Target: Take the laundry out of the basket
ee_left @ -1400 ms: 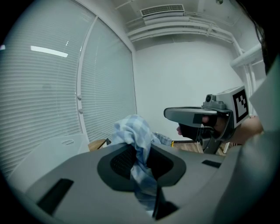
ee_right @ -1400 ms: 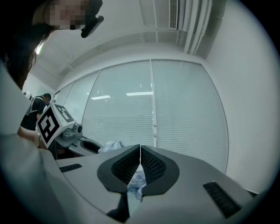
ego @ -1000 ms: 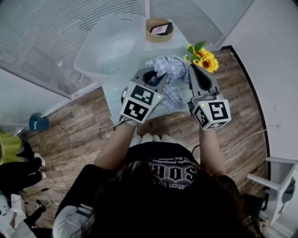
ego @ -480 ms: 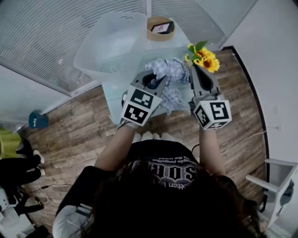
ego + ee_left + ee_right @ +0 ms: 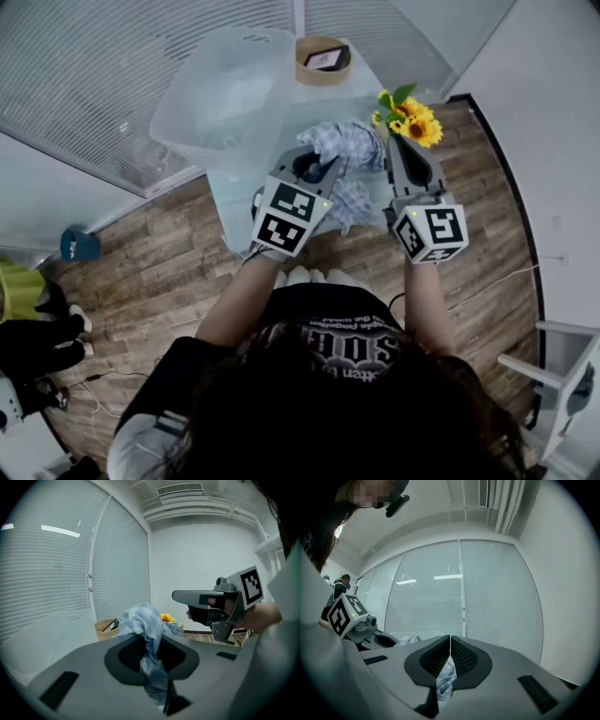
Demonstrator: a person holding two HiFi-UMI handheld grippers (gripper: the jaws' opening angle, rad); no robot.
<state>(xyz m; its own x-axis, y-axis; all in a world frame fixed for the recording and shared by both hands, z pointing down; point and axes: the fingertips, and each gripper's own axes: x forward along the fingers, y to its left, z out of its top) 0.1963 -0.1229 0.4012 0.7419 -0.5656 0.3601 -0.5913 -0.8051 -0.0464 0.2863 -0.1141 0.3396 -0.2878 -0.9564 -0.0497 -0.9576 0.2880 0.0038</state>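
Note:
A blue-and-white checked cloth [image 5: 345,148] hangs bunched between my two grippers, above the pale table's [image 5: 246,208] near edge. My left gripper [image 5: 317,171] is shut on one end; in the left gripper view the cloth [image 5: 141,619] rises out from between the pads of that gripper [image 5: 151,654]. My right gripper [image 5: 401,150] is shut on the other end, and a fold of cloth [image 5: 445,679] shows just below its jaws [image 5: 449,645], which stand together. The translucent laundry basket [image 5: 202,112] stands behind and to the left; I cannot make out what is in it.
A round wooden box [image 5: 322,58] sits at the table's back. Sunflowers [image 5: 412,120] stand close beside the right gripper. Window blinds run behind the table. Wood floor lies all round, with a white chair [image 5: 562,375] at lower right and bags [image 5: 37,309] at left.
The left gripper has shifted slightly right and nearer to me. The cloth stays held by both grippers; the right gripper has barely moved.

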